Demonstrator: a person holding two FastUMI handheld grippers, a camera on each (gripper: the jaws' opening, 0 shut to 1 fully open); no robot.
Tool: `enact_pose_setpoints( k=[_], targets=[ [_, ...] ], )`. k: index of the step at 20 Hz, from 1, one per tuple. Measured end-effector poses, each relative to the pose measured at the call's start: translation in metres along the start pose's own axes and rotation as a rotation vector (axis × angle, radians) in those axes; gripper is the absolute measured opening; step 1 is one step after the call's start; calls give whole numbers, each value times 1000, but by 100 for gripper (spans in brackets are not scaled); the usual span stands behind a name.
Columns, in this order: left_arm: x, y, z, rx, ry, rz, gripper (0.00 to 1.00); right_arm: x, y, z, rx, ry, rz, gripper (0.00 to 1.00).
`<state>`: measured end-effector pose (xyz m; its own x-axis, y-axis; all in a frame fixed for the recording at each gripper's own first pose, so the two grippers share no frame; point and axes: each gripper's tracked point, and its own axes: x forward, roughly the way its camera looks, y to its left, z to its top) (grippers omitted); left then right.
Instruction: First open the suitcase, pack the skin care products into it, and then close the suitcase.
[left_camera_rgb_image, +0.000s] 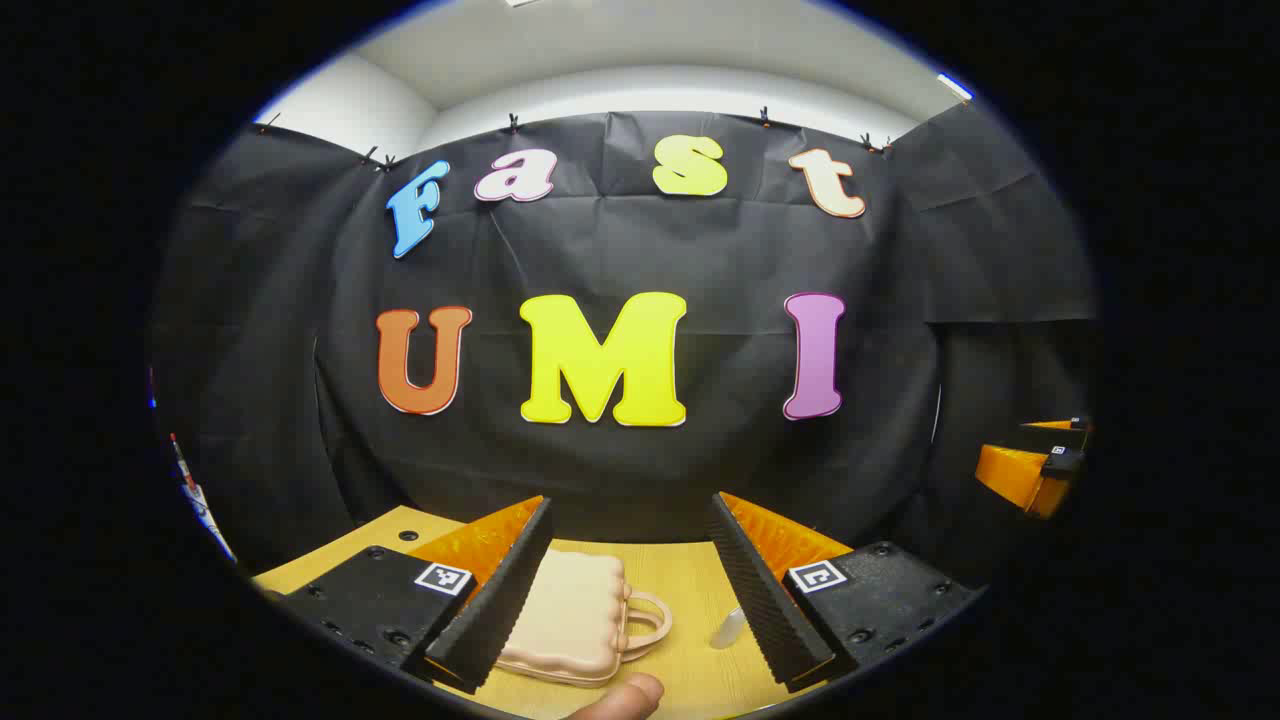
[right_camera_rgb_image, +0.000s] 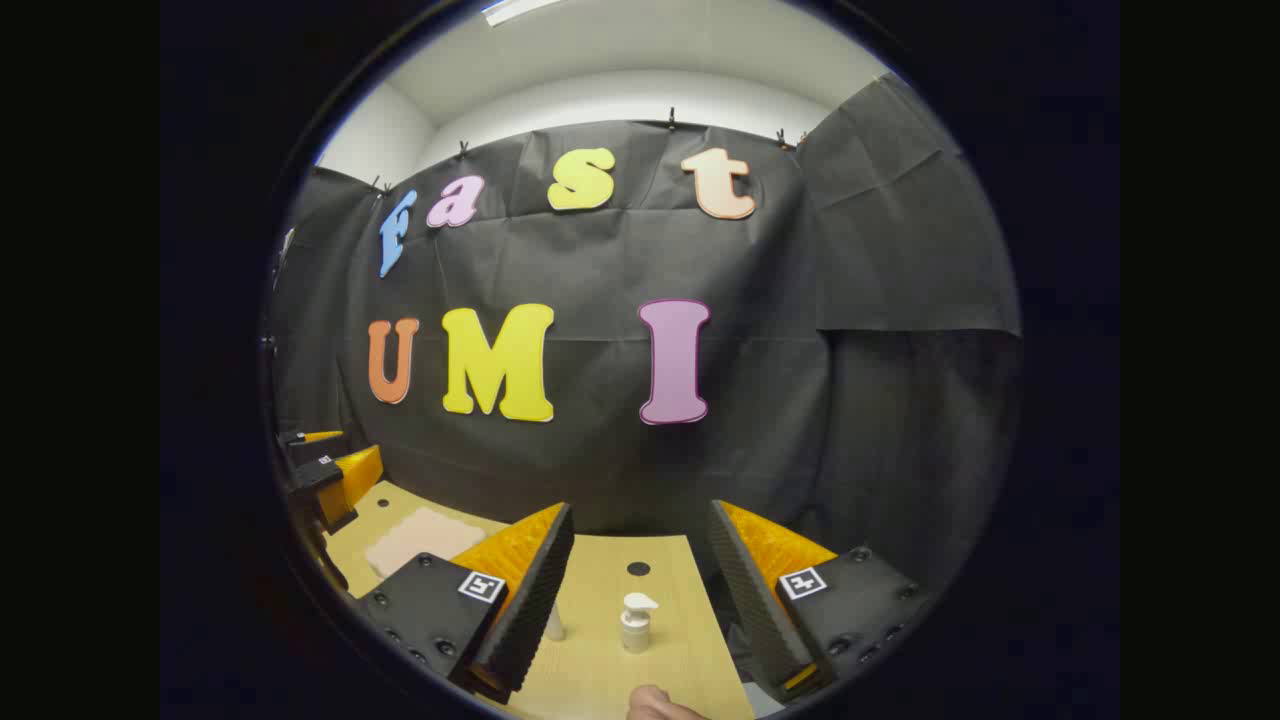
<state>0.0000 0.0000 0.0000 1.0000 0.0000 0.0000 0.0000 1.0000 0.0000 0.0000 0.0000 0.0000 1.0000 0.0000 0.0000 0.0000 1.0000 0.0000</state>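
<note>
Pale pink and ribbed, the suitcase (left_camera_rgb_image: 572, 618) is seen lying flat and closed on the wooden table (left_camera_rgb_image: 690, 590) at the bottom centre of the left gripper view, its looped handle (left_camera_rgb_image: 648, 620) turned toward the right of the frame. The left gripper (left_camera_rgb_image: 630, 590) is held above the table with its fingers spread wide and nothing between them; the suitcase is partly hidden behind the left-hand finger (left_camera_rgb_image: 495, 590). A small clear bottle (left_camera_rgb_image: 728, 628) is seen just beside the right-hand finger, lower right of centre, apart from the suitcase handle. A fingertip of the person (left_camera_rgb_image: 625, 697) shows at the very bottom edge. The right gripper (left_camera_rgb_image: 1035, 465) is seen at the right edge of that view, well apart from the suitcase.

In the right gripper view, the right gripper (right_camera_rgb_image: 640, 590) is likewise held wide open and empty over the table (right_camera_rgb_image: 600, 670). A small pump bottle (right_camera_rgb_image: 636, 622) stands upright between the fingers at the bottom centre, touched by neither. A second small bottle (right_camera_rgb_image: 553, 622) is partly hidden beside the left-hand finger. The suitcase (right_camera_rgb_image: 412, 540) lies in the lower left of the frame, with the left gripper (right_camera_rgb_image: 325, 470) above it at the left edge; whether that gripper is touching it cannot be told from there.
</note>
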Motion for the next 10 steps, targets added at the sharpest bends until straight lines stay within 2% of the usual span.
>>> enact_pose_setpoints(
  k=[10],
  targets=[
    [5,-10,-9,17,27,-14,99,12,-4,11,-50,-42,-16,81]
  ],
)
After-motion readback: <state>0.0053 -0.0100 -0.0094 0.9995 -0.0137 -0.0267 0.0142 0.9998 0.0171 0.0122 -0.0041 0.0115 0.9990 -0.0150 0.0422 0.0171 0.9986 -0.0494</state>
